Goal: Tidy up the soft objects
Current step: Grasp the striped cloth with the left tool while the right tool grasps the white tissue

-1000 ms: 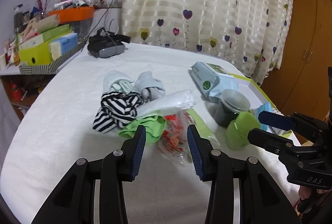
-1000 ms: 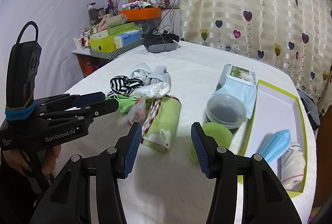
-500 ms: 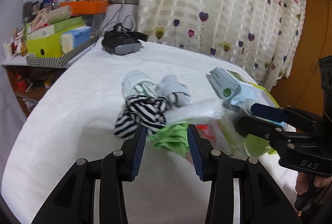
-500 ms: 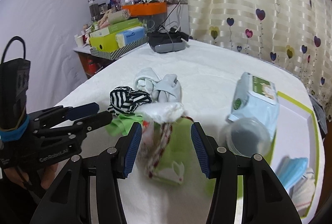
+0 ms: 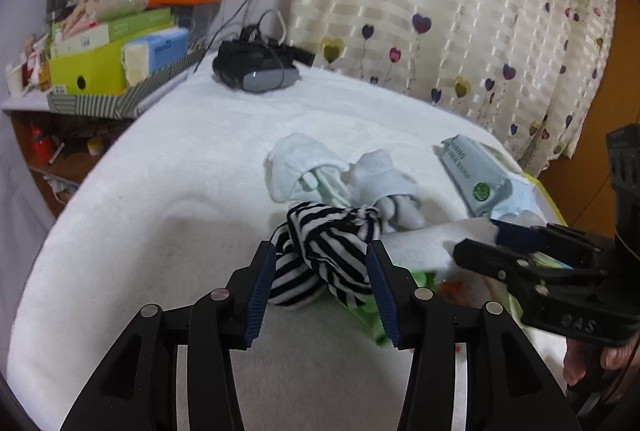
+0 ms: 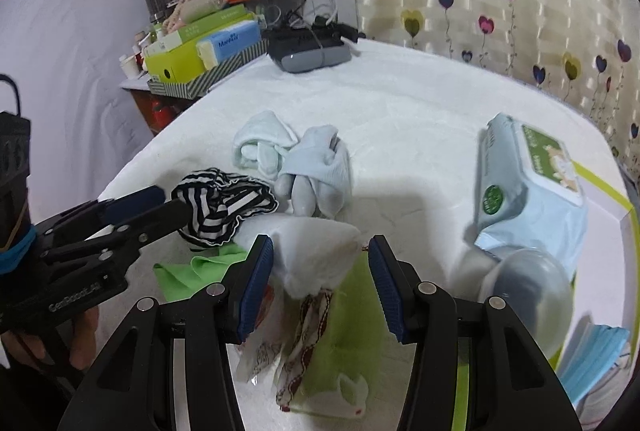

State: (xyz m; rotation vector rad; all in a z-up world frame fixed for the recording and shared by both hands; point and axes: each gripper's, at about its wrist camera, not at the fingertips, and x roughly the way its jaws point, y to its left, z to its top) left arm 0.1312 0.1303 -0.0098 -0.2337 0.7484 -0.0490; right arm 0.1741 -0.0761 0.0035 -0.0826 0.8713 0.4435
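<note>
Straddling the black-and-white striped cloth (image 5: 324,263), the left claw (image 5: 321,285) has its jaws opening, the bundle lying between the blue pads (image 5: 259,291) with a gap on either side, so nothing is gripped. Just beyond that claw's tips sit a pale mint sock bundle (image 5: 298,167) and a light grey-blue sock bundle (image 5: 386,187), touching each other and the striped cloth. To the claw's right a bright green cloth (image 5: 370,315) pokes out from under the stripes. The right claw (image 6: 320,277) is released as well, its jaws wide on both sides of a white crumpled bag or cloth (image 6: 316,251); whether the pads brush it I cannot tell. Under and behind that claw lies a lime-green towel with a rabbit print (image 6: 352,363) and a red-and-white patterned strip (image 6: 304,347). Off to its right stand a pack of wet wipes (image 6: 528,191) and a round clear-lidded container (image 6: 528,295), with blue face masks (image 6: 596,359) at the far right edge. Everything rests on the white-covered worktop (image 6: 400,103); well ahead of both claws a dark headset (image 6: 308,49) sits at its far end, beside a cluttered shelf (image 6: 192,51).
</note>
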